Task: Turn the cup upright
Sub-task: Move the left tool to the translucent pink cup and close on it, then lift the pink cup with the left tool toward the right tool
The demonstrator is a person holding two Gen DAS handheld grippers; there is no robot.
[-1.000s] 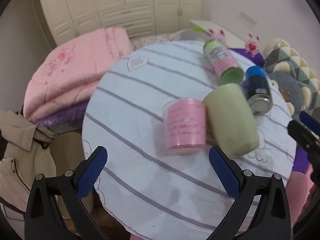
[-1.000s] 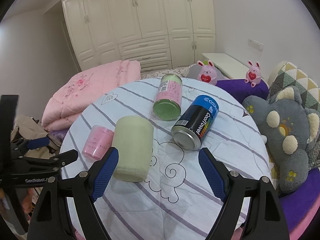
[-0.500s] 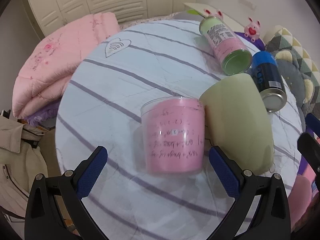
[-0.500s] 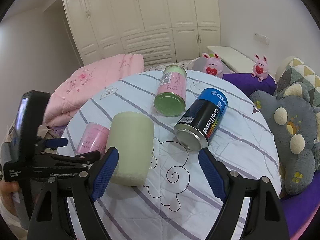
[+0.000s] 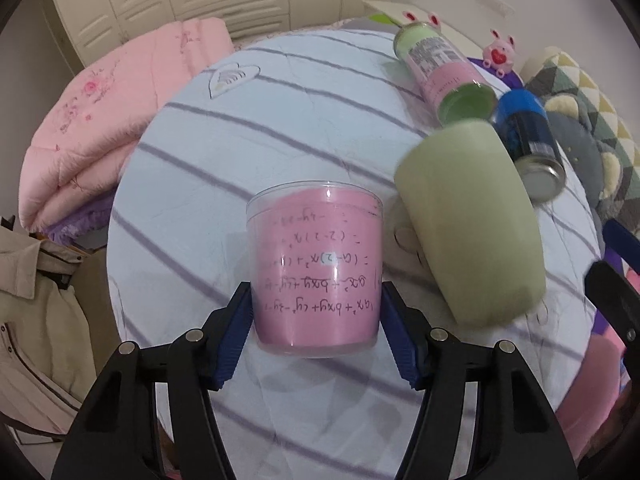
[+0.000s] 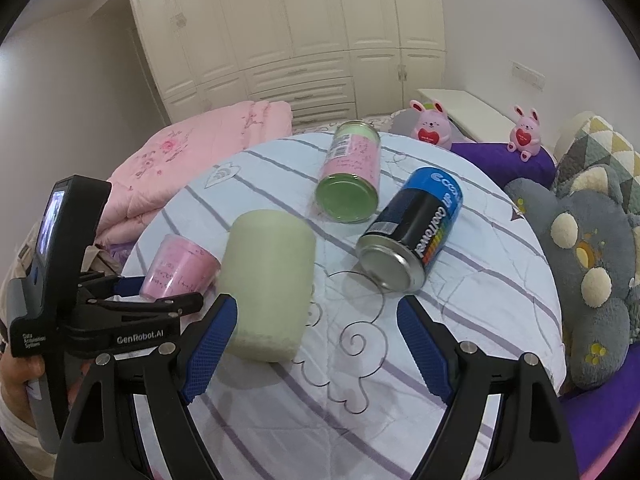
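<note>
even indoor light | soft shadows | fisheye-warped edges | slight blur

The cup is pink with dark handwritten formulas. The mug beside it is pale green. The tablecloth is white with grey-purple stripes.

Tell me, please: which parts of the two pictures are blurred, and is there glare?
Left wrist view: the green cup is smeared by motion, the pink cup is sharp with a small glint near its top. Right wrist view: mostly sharp, soft light, the wardrobe bent by the fisheye.
</note>
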